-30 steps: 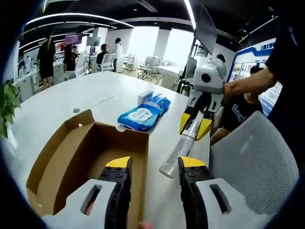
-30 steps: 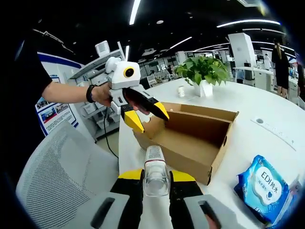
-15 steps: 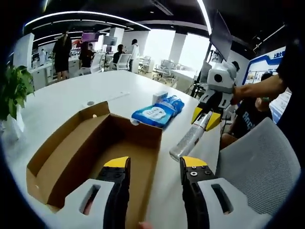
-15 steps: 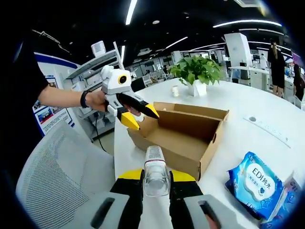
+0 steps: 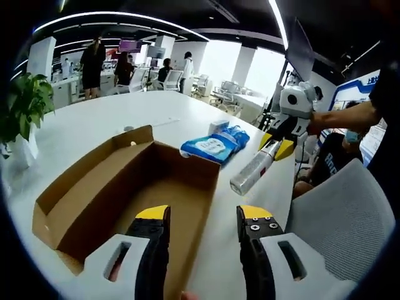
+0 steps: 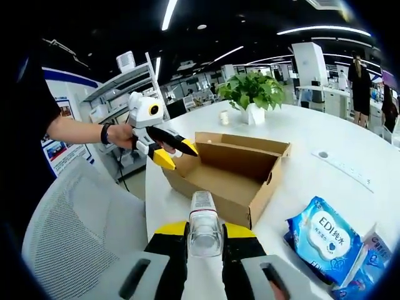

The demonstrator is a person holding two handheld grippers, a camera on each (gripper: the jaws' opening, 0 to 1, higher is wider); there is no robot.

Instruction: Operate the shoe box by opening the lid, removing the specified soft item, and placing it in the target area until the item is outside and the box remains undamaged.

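1. In the right gripper view, the right gripper [image 6: 204,234] is seen clenched on a clear tube [image 6: 203,223], whose capped end points forward between the yellow-tipped jaws.
2. In the left gripper view, the left gripper [image 5: 201,219] is held released, with its jaws apart and nothing between them, just above the near edge of the shoe box [image 5: 119,194].
3. The shoe box is seen open, with no lid on it, and its brown cardboard inside is bare where it is visible; it rests on a white table [image 5: 81,125].
4. In the left gripper view, the clear tube [image 5: 253,174] is seen held in the air beside the box's right side, gripped at its far end by the right gripper [image 5: 279,139], which is carried by a person's hand [image 5: 315,122].
5. In the right gripper view, the left gripper [image 6: 170,152] is seen over the box's [image 6: 225,172] left corner, held by a hand [image 6: 125,135] with a dark wristband.
6. A blue pack of wet wipes [image 5: 215,144] lies on the table beyond the box, outside it; in the right gripper view the pack [image 6: 325,234] lies to the right of the box.
7. A grey mesh chair [image 5: 340,225] stands beside the table.
8. A potted plant [image 6: 253,97] stands on the table beyond the box.
9. People are seen standing far off in the office [image 5: 94,59].
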